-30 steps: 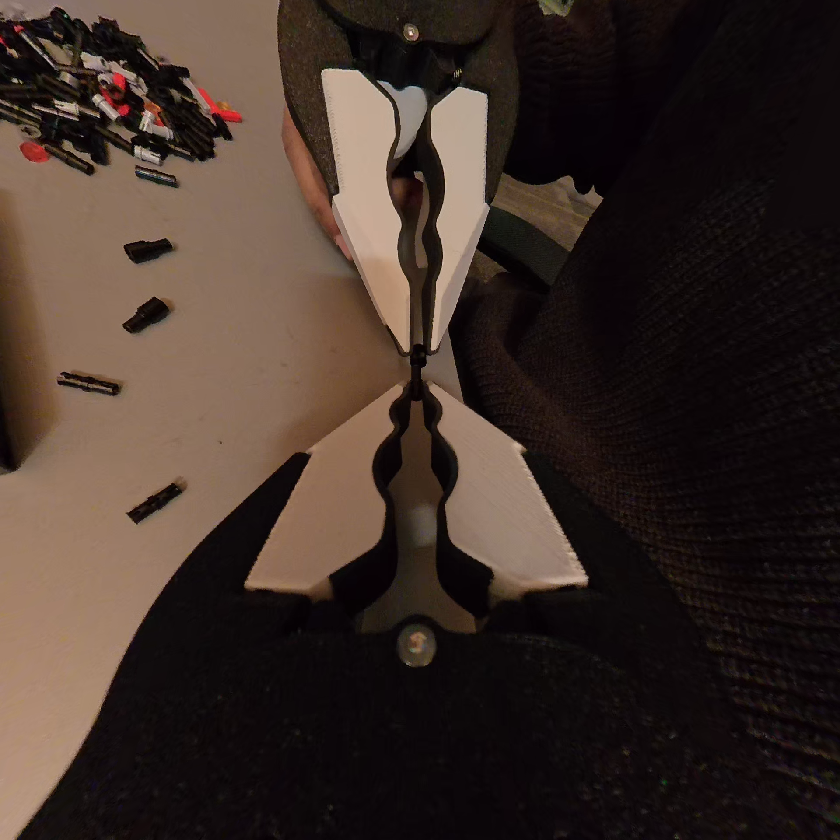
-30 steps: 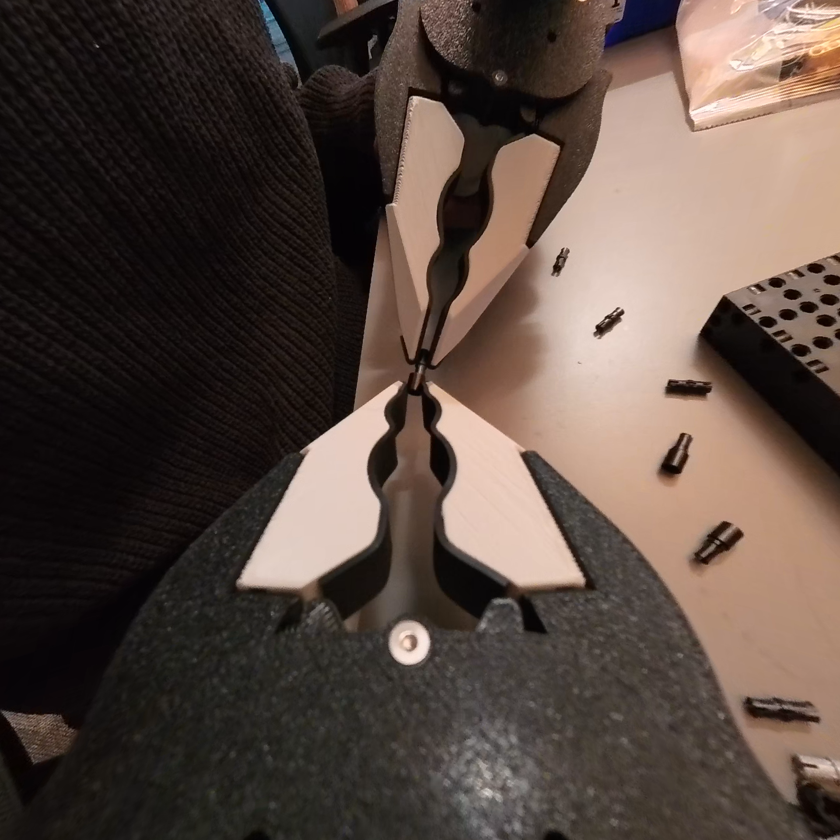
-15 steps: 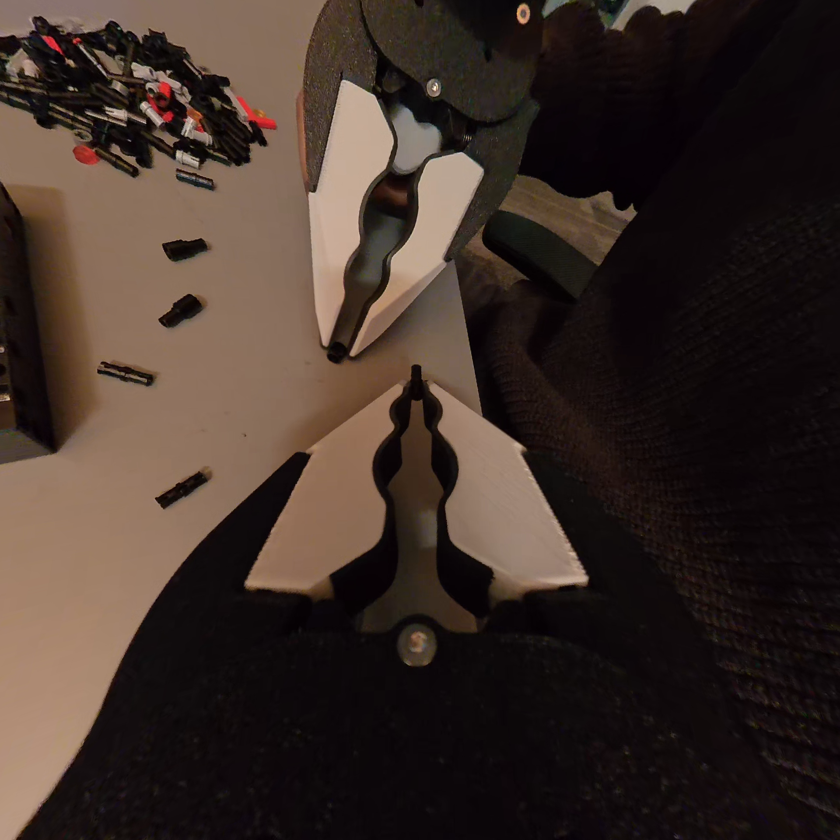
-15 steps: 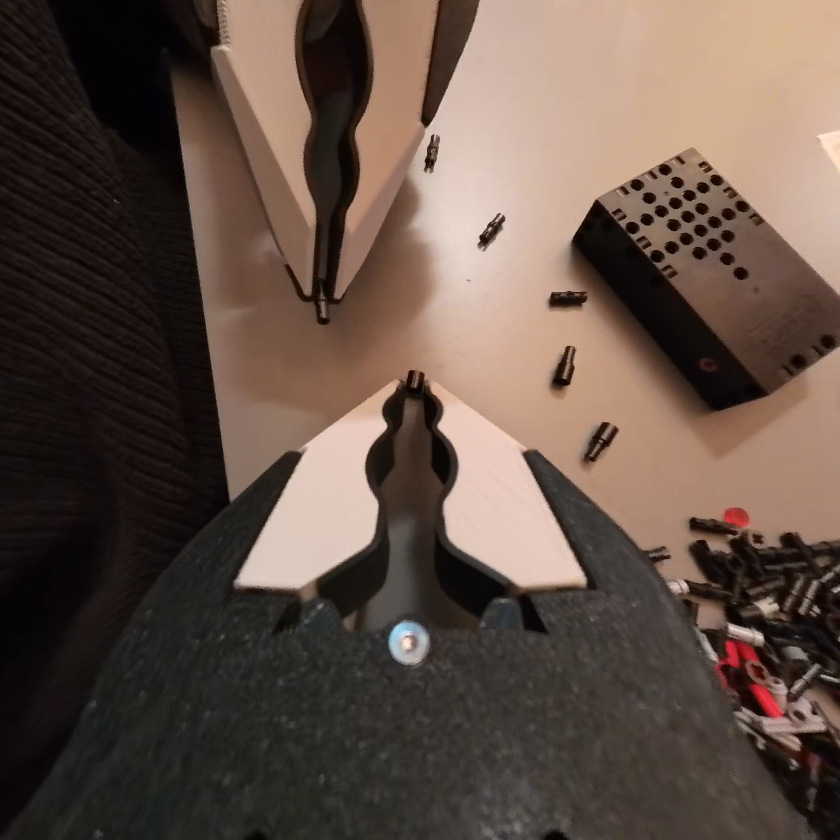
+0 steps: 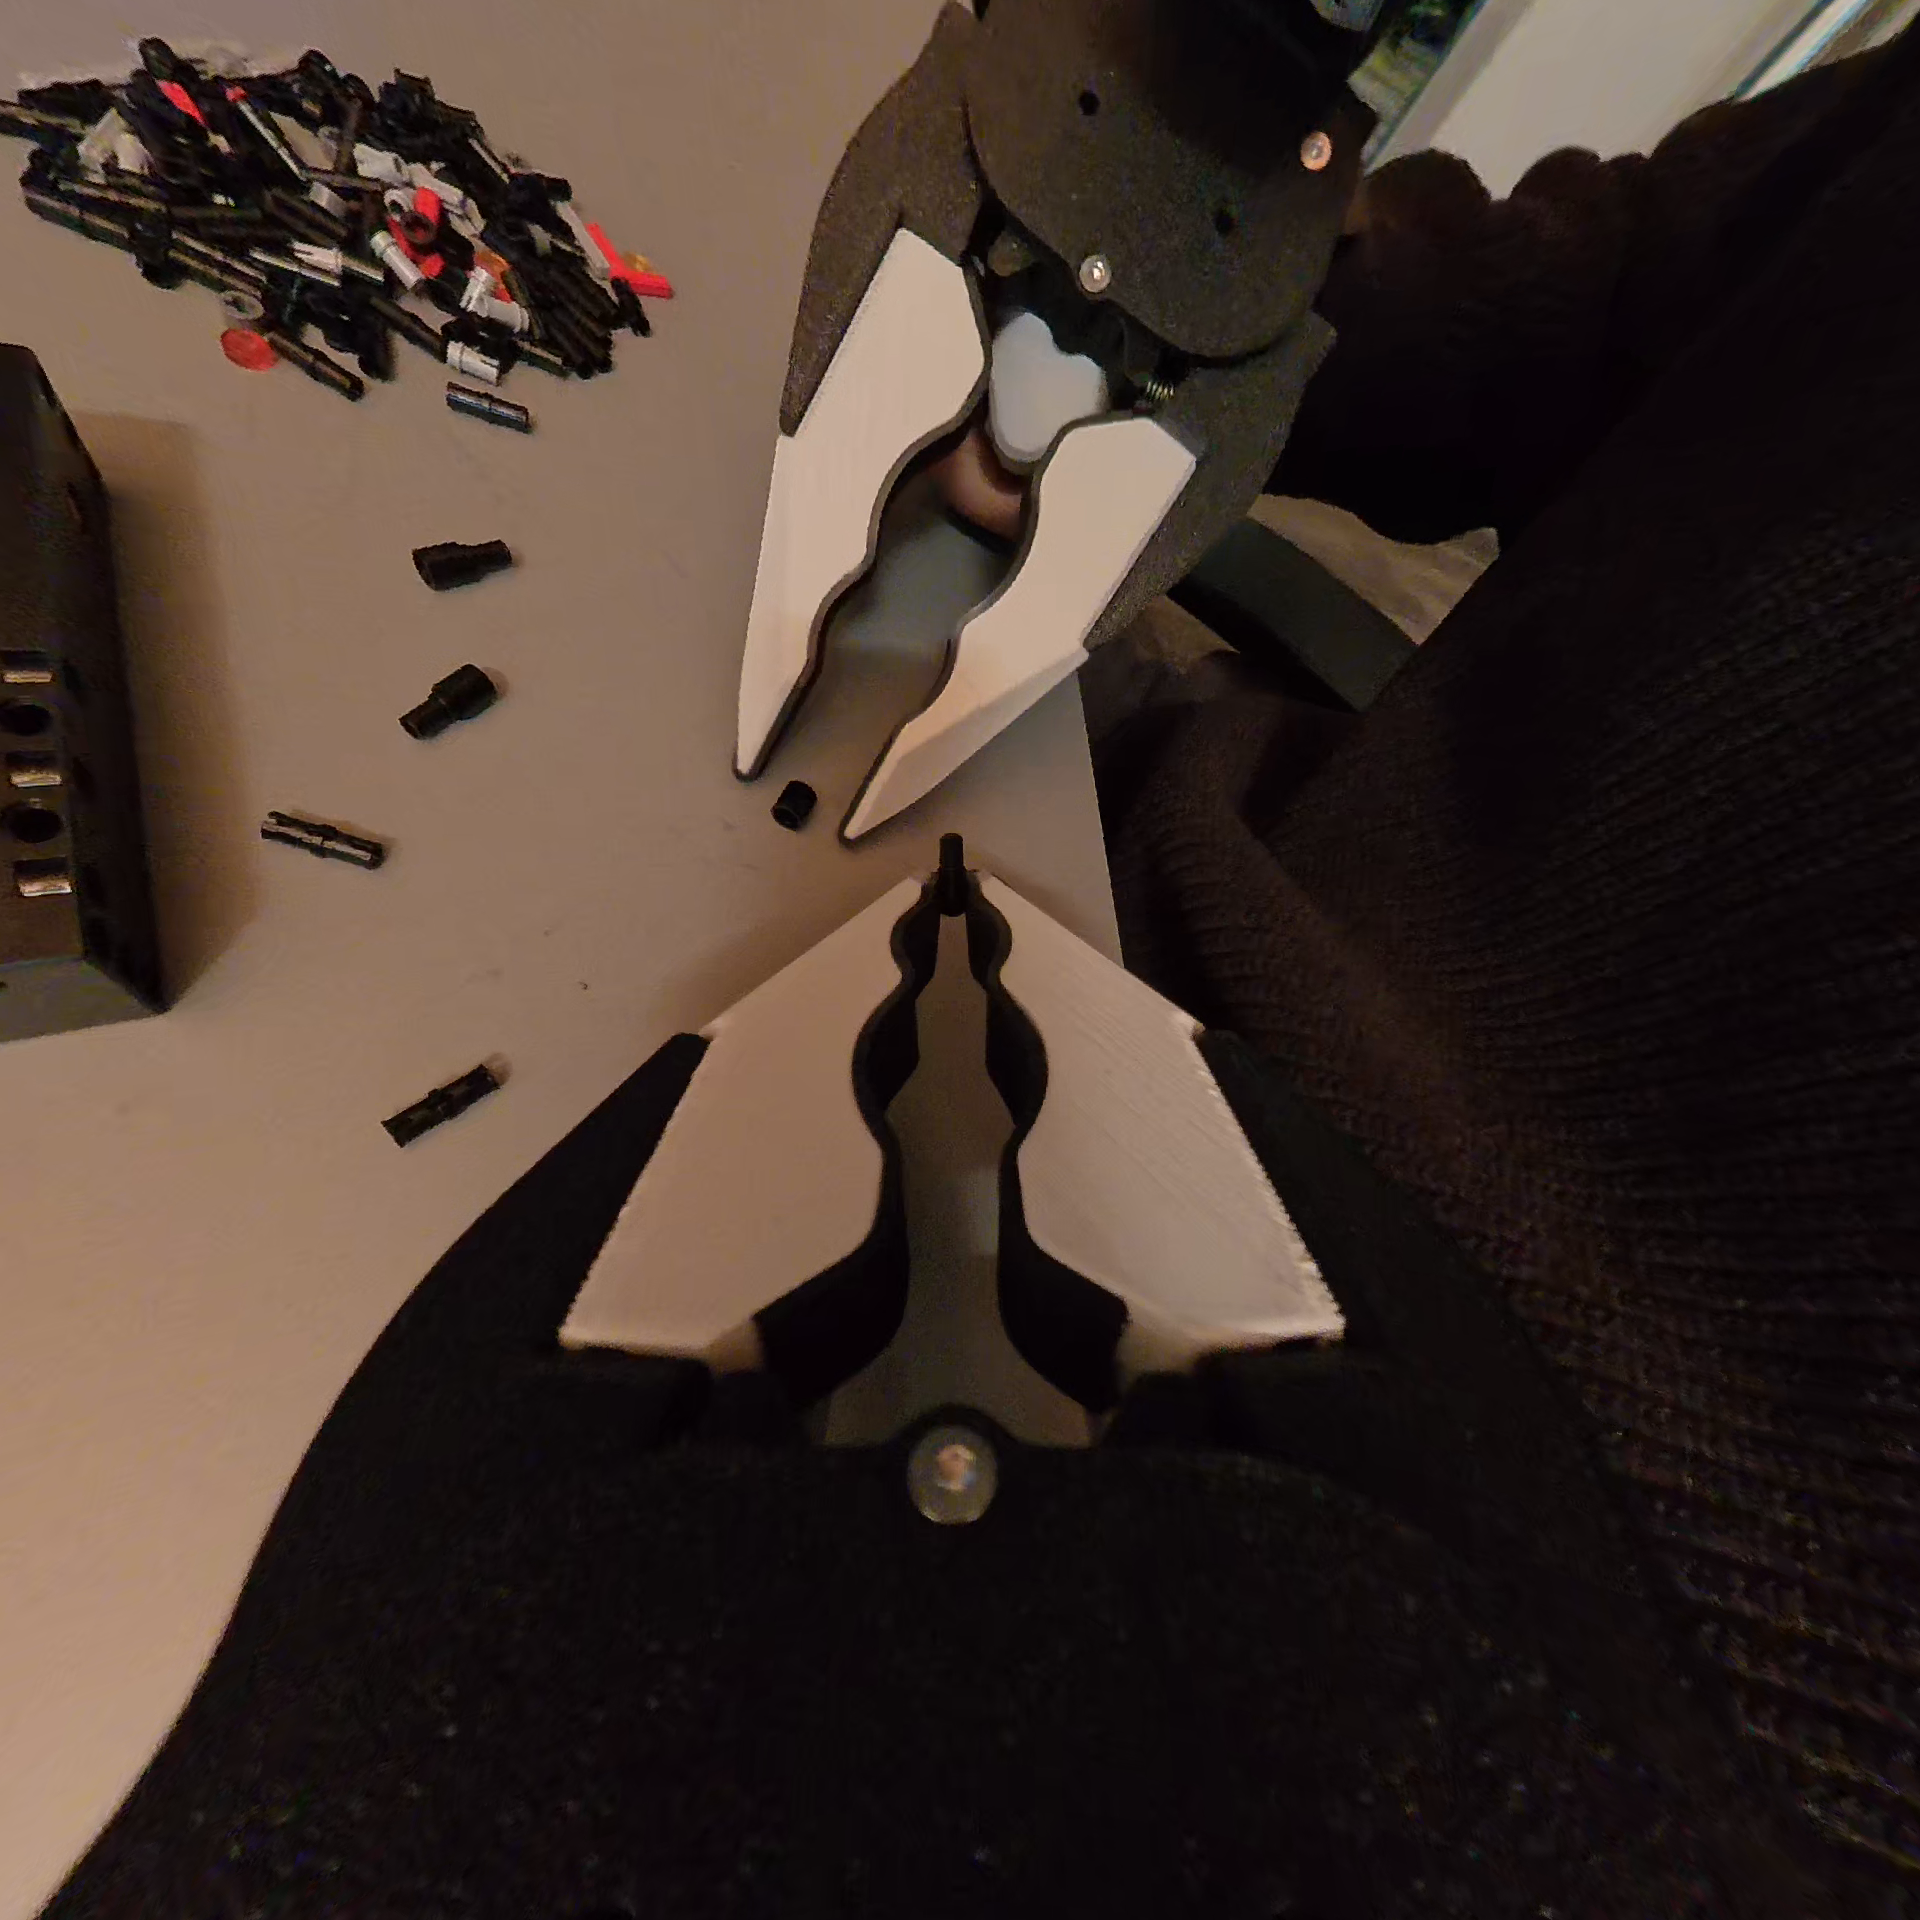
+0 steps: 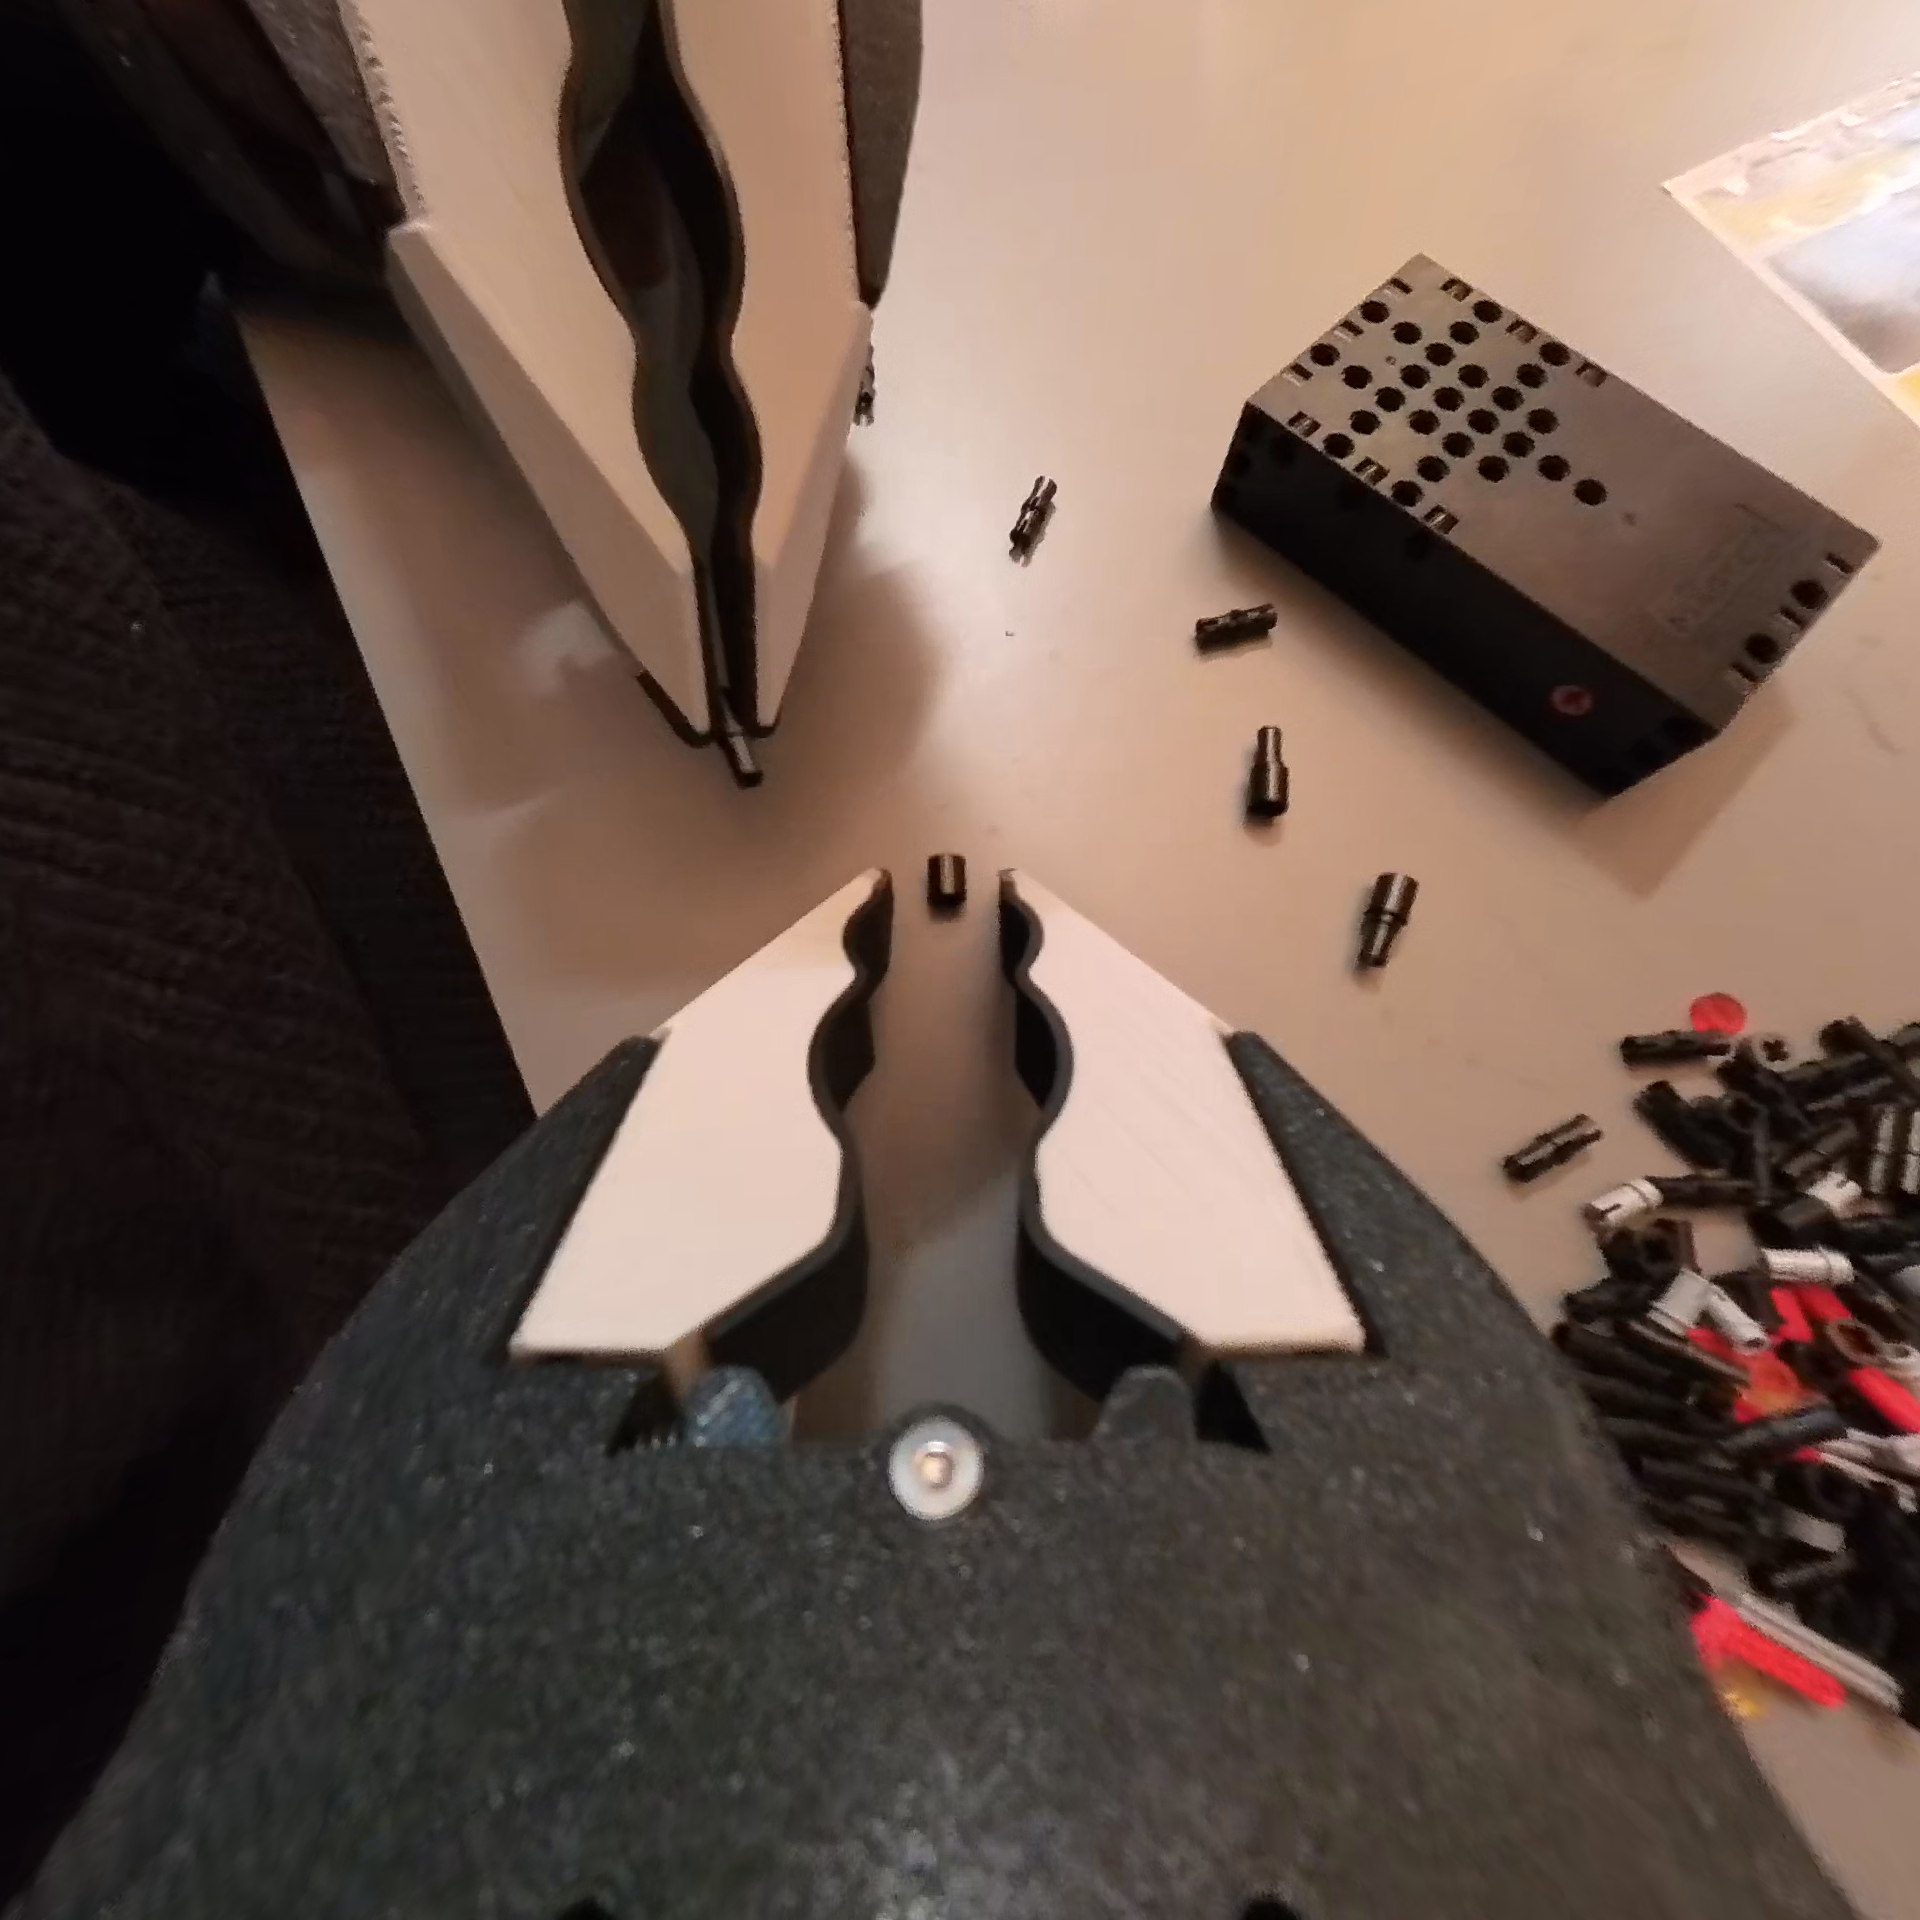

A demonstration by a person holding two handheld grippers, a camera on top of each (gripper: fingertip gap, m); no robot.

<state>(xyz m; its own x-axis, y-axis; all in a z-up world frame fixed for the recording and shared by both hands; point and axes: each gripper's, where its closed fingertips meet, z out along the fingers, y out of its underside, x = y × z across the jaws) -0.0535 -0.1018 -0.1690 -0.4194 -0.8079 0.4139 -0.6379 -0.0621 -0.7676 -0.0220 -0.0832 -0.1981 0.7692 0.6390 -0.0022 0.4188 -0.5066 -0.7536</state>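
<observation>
My left gripper (image 5: 948, 885) is shut on a thin black pin (image 5: 948, 868) that sticks out past its tips, just above the beige table (image 5: 623, 935). In the right wrist view the left gripper (image 6: 732, 727) shows at the upper left with the pin (image 6: 742, 767) in its tips. My right gripper (image 6: 943, 883) is open, tips close to the table. A short black bush (image 6: 945, 881) lies on the table between its fingertips, touching neither. In the left wrist view the right gripper (image 5: 802, 800) is a little beyond my left tips, with the bush (image 5: 795, 803) between its fingers.
A black perforated block (image 6: 1538, 520) lies on the table, also in the left wrist view (image 5: 52, 727). A pile of black, grey and red parts (image 5: 312, 229) and several loose black pins (image 6: 1273, 769) lie nearby. A dark knit sleeve (image 5: 1558, 935) borders the table edge. Left tips to right tips: about 5 centimetres. My right tips are roughly 12 centimetres from the black perforated block (image 6: 1538, 520).
The grippers were tip to tip on one joined piece and have pulled apart. My right gripper has opened and let the black bush go onto the table. My left gripper keeps the pin.
</observation>
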